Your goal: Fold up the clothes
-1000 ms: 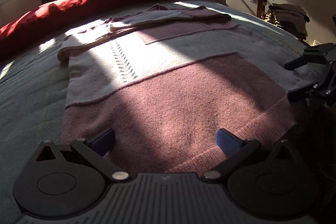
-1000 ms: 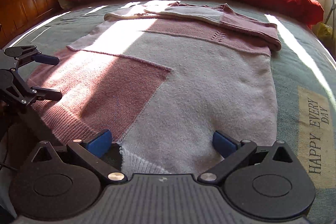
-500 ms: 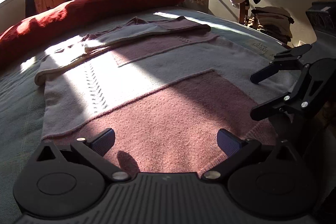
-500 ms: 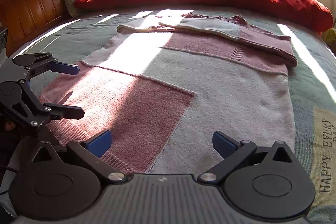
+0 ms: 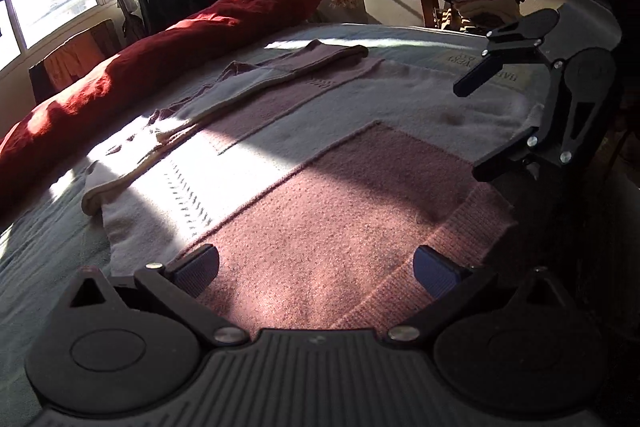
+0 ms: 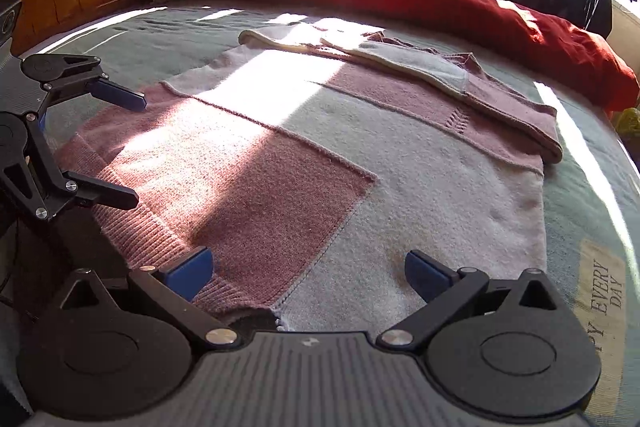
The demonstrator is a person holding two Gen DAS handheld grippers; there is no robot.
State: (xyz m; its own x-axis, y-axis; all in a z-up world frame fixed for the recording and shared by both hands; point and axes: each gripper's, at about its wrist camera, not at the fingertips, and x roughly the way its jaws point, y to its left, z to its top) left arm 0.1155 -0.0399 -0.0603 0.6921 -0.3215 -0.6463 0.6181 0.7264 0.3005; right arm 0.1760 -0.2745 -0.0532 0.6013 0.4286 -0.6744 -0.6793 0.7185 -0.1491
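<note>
Sweater, a pink-and-pale colour-block knit, lies flat on the bed with its ribbed hem nearest us and its long axis running away from both grippers toward the red duvet at the far side. We see the sleeves already laid across the chest at the far end, so we judge the body fold to be what remains.

Our left gripper hangs over the pink left part of the hem, its fingers spread wide and holding nothing. Our right gripper sits over the hem where pink meets pale, its fingers likewise parted and empty; the hem edge shows just under its body in the right wrist view. Each gripper appears in the other's view, side by side along the hem and apart from one another.

What the coming move turns on, as we judge it: the hem lies directly below and just ahead of both pairs of fingers, crosswise to them, so each arm is near its own hem corner. We would dip, pinch the rib, and carry it away toward the far sleeves.
</note>
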